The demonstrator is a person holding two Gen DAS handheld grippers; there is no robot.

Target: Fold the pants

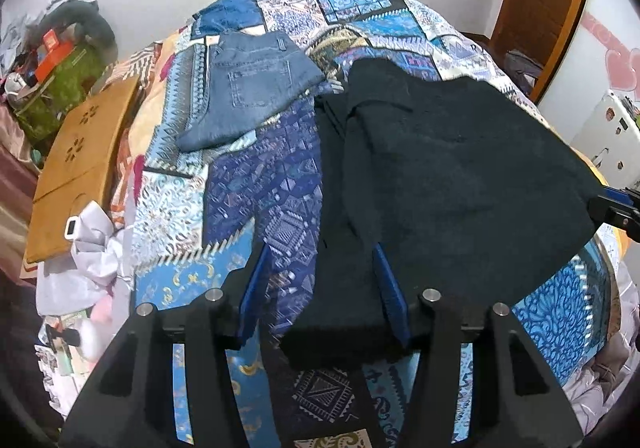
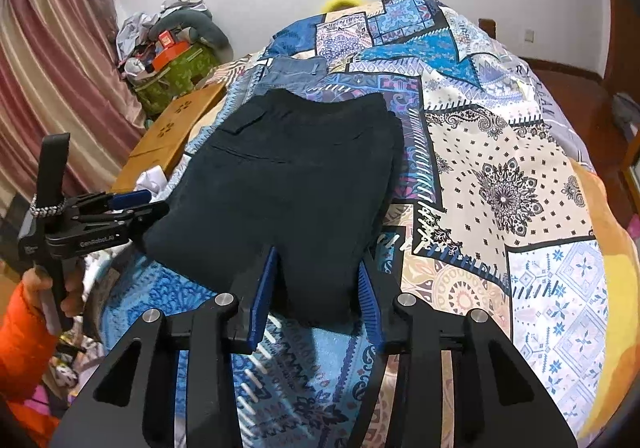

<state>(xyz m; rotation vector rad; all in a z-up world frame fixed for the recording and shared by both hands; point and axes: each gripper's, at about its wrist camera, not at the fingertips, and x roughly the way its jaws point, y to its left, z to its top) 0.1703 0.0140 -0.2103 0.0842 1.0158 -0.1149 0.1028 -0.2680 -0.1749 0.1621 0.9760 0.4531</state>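
Lying folded on the patterned bedspread (image 2: 500, 152): black pants (image 2: 296, 176), near edge between the spread fingers of the right gripper (image 2: 316, 288), open. Left gripper (image 1: 320, 288) also open, straddling the pants' near corner. Farther back, folded blue jeans (image 1: 248, 88) flat on the bedspread. Beside the bed, green bin (image 2: 176, 76) heaped with clothes and an orange box.

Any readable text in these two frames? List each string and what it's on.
"GenRobot.AI": white print on the side of the left gripper, seen from the right wrist view.
Large letters on the quilt near its far right edge: partial, not readable as a word.
Orange box on the pile by the wall: print too small to read.
Black pants and jeans: no legible label.
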